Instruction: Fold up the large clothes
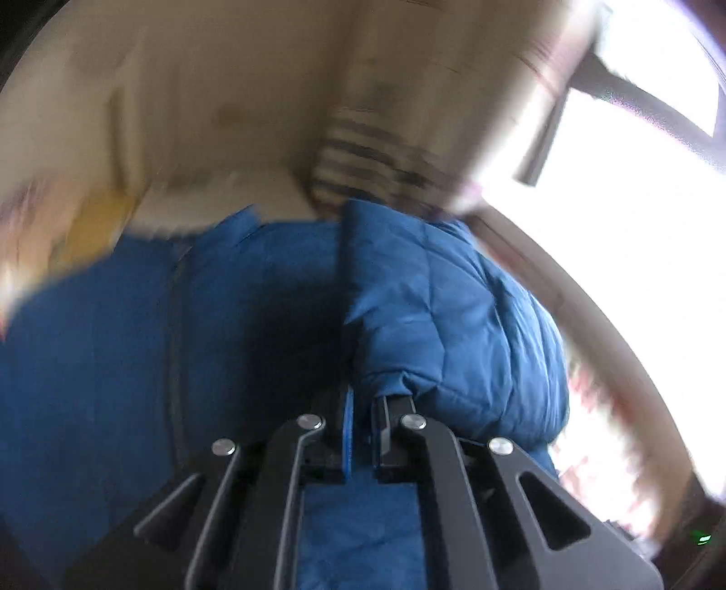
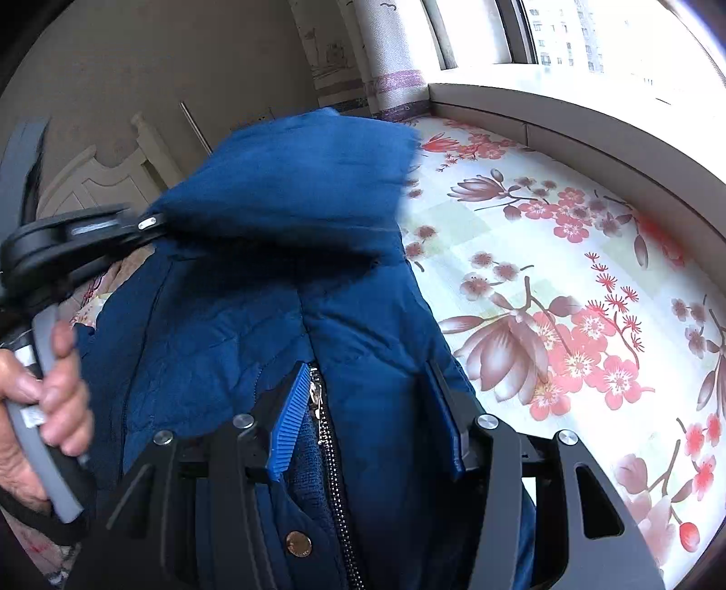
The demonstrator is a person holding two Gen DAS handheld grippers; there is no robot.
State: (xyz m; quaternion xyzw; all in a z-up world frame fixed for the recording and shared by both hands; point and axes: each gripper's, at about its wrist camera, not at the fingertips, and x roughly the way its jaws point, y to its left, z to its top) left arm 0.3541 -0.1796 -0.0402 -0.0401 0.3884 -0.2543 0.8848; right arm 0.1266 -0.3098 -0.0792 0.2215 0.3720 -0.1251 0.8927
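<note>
Daylight from a window (image 2: pixel 567 36) falls on the bed, whose flowered sheet (image 2: pixel 567 281) fills the right side of the right wrist view, with a pale curtain (image 2: pixel 390 59) hanging at the far end. We have a blue quilted jacket (image 2: pixel 218 345) lying on that sheet, its zipper (image 2: pixel 333 458) and a round snap button (image 2: pixel 298 543) showing near our right gripper (image 2: pixel 372 408). That gripper's jaws stand partly apart, straddling the jacket's front at the zipper; we cannot tell whether the pads press the cloth. Our left gripper (image 1: pixel 360 410) is pinched tight on a jacket sleeve (image 1: pixel 435 308), held lifted above the jacket's body. In the right view our left hand (image 2: pixel 50 399) grips its grey handle at the left edge.
</note>
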